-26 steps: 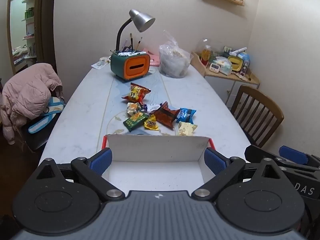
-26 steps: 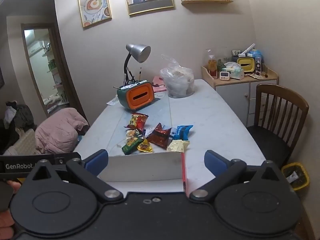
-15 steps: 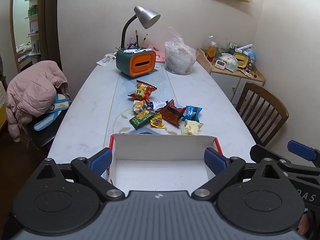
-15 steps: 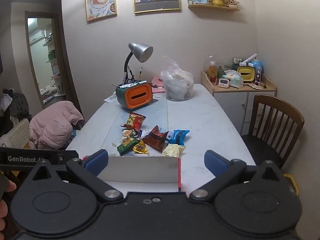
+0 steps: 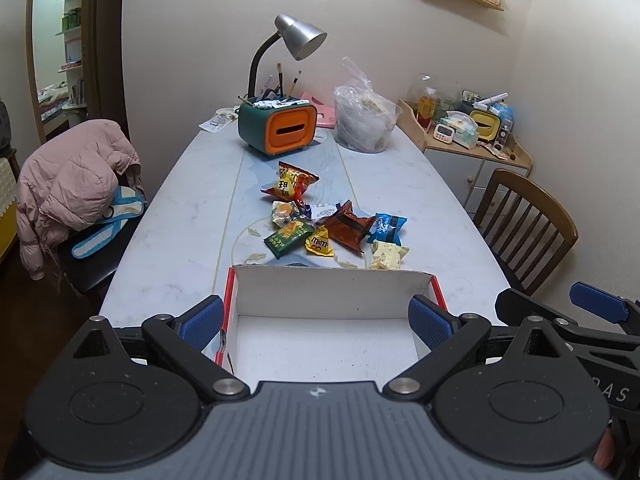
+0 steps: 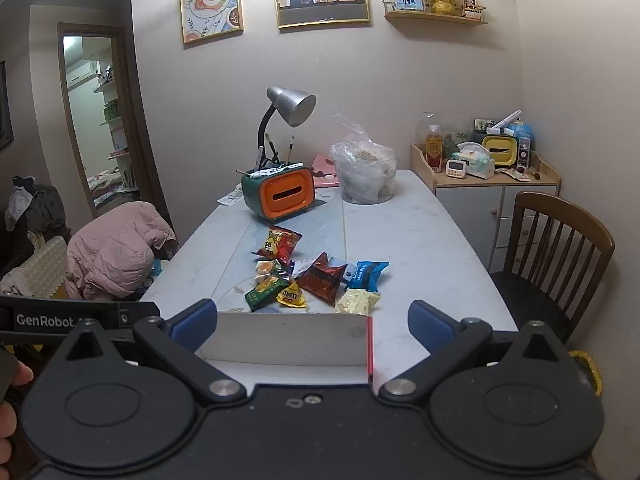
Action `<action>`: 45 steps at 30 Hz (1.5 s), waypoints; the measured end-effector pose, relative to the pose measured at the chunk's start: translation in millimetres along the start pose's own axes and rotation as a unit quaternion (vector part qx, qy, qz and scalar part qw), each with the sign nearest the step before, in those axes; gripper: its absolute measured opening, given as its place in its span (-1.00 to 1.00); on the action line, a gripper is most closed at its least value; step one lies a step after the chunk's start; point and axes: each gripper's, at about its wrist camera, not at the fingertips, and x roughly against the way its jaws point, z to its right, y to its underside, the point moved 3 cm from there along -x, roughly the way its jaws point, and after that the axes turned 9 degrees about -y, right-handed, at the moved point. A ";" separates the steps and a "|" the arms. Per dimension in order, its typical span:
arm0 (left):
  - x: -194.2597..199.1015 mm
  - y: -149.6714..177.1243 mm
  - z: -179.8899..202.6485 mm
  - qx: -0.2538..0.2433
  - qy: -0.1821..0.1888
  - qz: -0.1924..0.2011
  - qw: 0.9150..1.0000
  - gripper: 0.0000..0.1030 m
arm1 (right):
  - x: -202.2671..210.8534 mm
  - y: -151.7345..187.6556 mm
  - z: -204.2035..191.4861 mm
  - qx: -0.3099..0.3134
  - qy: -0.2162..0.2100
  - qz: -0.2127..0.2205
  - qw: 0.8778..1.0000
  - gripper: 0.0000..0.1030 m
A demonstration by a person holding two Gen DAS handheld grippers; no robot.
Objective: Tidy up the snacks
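Note:
Several snack packets lie in a heap mid-table: a red-orange chip bag [image 5: 290, 184], a green packet [image 5: 287, 237], a yellow M&M's packet [image 5: 319, 242], a dark red bag [image 5: 347, 229], a blue packet [image 5: 387, 227] and a pale yellow packet [image 5: 386, 255]. The heap also shows in the right wrist view [image 6: 316, 278]. An open white box with red sides [image 5: 332, 292] stands at the table's near end, empty inside. My left gripper [image 5: 316, 318] is open above the box. My right gripper [image 6: 312, 324] is open and empty, above the box's right wall [image 6: 369, 350].
An orange-green desk organiser with a lamp [image 5: 278, 130] and a clear plastic bag [image 5: 366, 120] stand at the table's far end. A wooden chair [image 5: 528, 224] is on the right, a chair with a pink jacket [image 5: 68, 192] on the left. A side cabinet [image 6: 486, 200] stands far right.
Both grippers have risen and tilted slightly, so the table and box look farther below. The snacks and the box have not moved.

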 end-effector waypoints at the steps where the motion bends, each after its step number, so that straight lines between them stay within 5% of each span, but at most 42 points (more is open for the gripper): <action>1: 0.4 0.6 -0.5 0.001 0.000 -0.001 1.000 0.93 | 0.0 0.1 -0.1 0.000 -0.002 -0.001 1.000 0.98; 45: 7.0 12.7 2.9 0.008 -0.009 -0.015 1.000 0.92 | 10.2 3.2 -1.8 -0.002 -0.005 0.002 1.000 0.99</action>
